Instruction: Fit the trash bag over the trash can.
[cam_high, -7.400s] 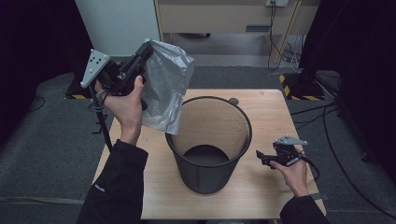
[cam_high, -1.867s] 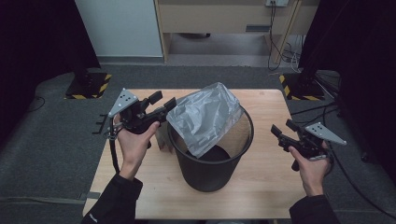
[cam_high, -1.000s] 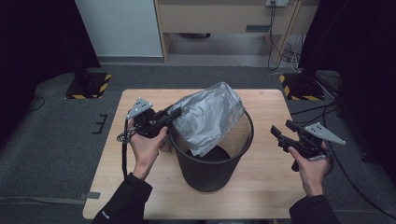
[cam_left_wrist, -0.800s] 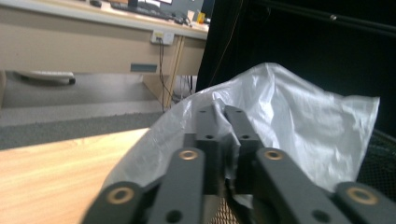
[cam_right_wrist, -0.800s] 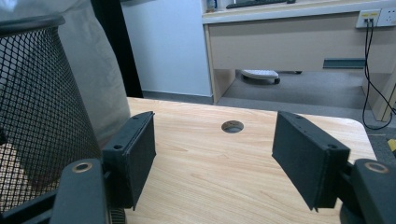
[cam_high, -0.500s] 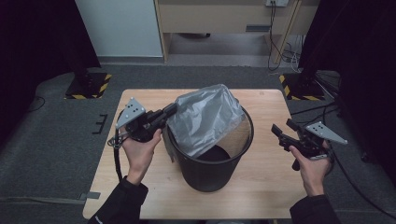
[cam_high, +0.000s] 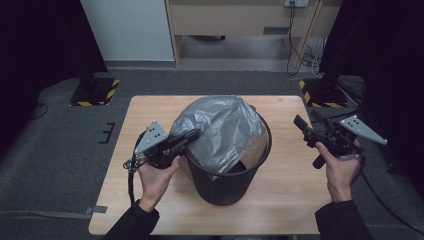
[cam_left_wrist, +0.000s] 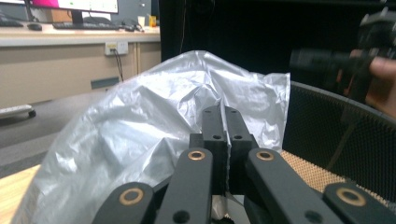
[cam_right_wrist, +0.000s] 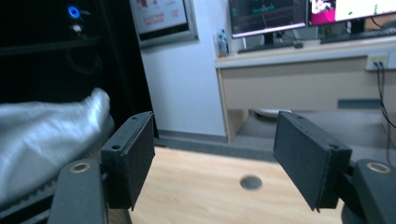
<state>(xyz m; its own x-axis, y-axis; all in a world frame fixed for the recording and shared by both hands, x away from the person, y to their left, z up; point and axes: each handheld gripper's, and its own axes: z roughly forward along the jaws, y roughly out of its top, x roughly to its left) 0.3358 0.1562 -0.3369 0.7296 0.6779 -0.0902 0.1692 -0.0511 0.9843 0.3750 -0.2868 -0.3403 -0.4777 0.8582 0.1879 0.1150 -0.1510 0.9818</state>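
Left hand-held gripper (cam_high: 192, 135) is clenched on a fold of the crinkled silver-grey plastic bag (cam_high: 220, 130), which billows out of the round black mesh waste bin (cam_high: 225, 177) standing mid-desk (cam_high: 290, 210). Right hand-held gripper (cam_high: 301, 128) hangs released beside the bin, its jaws wide apart and holding nothing.

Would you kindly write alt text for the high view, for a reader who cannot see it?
A person's left gripper is shut on a silver plastic bag draped into a black mesh bin on a wooden table. The right gripper, open and holding nothing, is raised beside the bin.
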